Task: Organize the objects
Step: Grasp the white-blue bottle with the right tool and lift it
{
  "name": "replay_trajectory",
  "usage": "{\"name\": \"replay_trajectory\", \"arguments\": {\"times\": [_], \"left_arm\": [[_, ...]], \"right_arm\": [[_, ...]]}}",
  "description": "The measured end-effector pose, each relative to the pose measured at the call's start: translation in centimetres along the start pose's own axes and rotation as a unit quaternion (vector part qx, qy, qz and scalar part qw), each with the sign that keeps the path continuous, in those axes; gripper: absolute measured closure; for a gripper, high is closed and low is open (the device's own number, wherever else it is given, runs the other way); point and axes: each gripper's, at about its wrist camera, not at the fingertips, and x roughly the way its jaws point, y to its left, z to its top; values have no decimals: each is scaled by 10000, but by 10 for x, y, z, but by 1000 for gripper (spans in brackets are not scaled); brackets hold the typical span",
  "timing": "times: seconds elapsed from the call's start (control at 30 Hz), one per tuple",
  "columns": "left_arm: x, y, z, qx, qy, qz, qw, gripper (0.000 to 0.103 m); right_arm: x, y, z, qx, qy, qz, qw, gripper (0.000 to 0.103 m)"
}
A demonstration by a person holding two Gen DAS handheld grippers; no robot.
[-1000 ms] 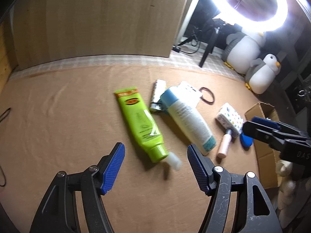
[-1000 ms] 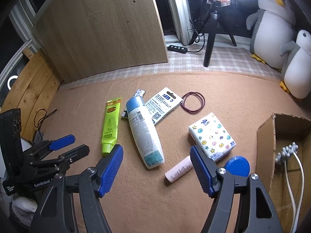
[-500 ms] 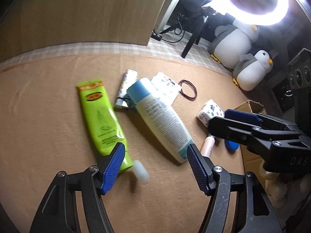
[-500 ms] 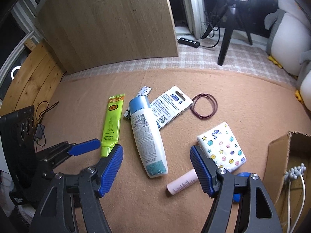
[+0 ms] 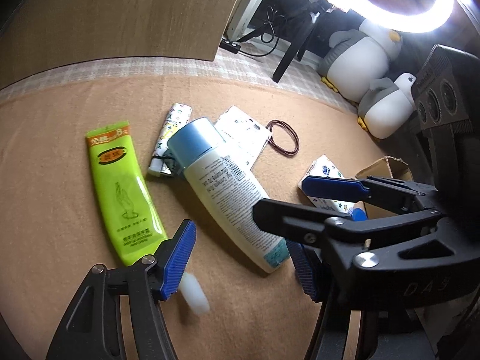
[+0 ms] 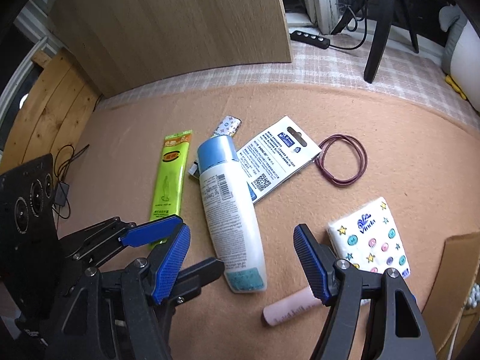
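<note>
A white bottle with a blue cap (image 5: pixel 222 186) (image 6: pixel 228 210) lies on the tan cloth, a green tube (image 5: pixel 120 192) (image 6: pixel 171 177) to its left. My left gripper (image 5: pixel 241 264) hovers over the bottle's bottom end and the tube's white cap; its jaws are closing and touch neither. My right gripper (image 6: pixel 241 265) stands open astride the bottle's bottom end, pads clear of it. The two grippers overlap, and each one's fingers (image 5: pixel 330 186) (image 6: pixel 150 234) show in the other's view. A tissue pack (image 6: pixel 372 240) and a pink tube (image 6: pixel 291 309) lie to the right.
A white card pack (image 6: pixel 276 159), a small patterned tube (image 5: pixel 171 138) and dark red hair ties (image 6: pixel 342 162) lie beyond the bottle. A cardboard box (image 6: pixel 459 270) stands at the right edge. A wooden board (image 6: pixel 180 24), a tripod (image 6: pixel 378 39) and plush penguins (image 5: pixel 360 60) stand behind.
Both grippers have sunk and closed in on the bottle's bottom end. The right gripper now crosses the left wrist view. The left jaws have narrowed slightly.
</note>
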Motion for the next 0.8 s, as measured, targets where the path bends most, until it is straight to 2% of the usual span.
{"name": "replay_trajectory", "arguments": {"times": [0.33, 0.37, 0.43, 0.5, 0.57, 0.8], "left_arm": [[16, 3, 6, -179, 39, -94, 9998, 38], [18, 4, 6, -191, 51, -94, 9998, 40], [21, 5, 5, -213, 104, -102, 9997, 44], [22, 3, 4, -147, 116, -50, 9998, 46], [23, -1, 3, -38, 112, -42, 9999, 50], [17, 1, -3, -87, 66, -136, 9998, 52]], "right_arm": [[17, -6, 8, 12, 242, 106, 9997, 35], [18, -6, 9, 25, 253, 123, 9996, 36], [21, -6, 9, 63, 301, 202, 9993, 43], [24, -6, 8, 98, 342, 308, 9989, 55], [26, -6, 7, 130, 385, 412, 9983, 63], [21, -9, -1, 337, 287, 541, 9975, 66]]}}
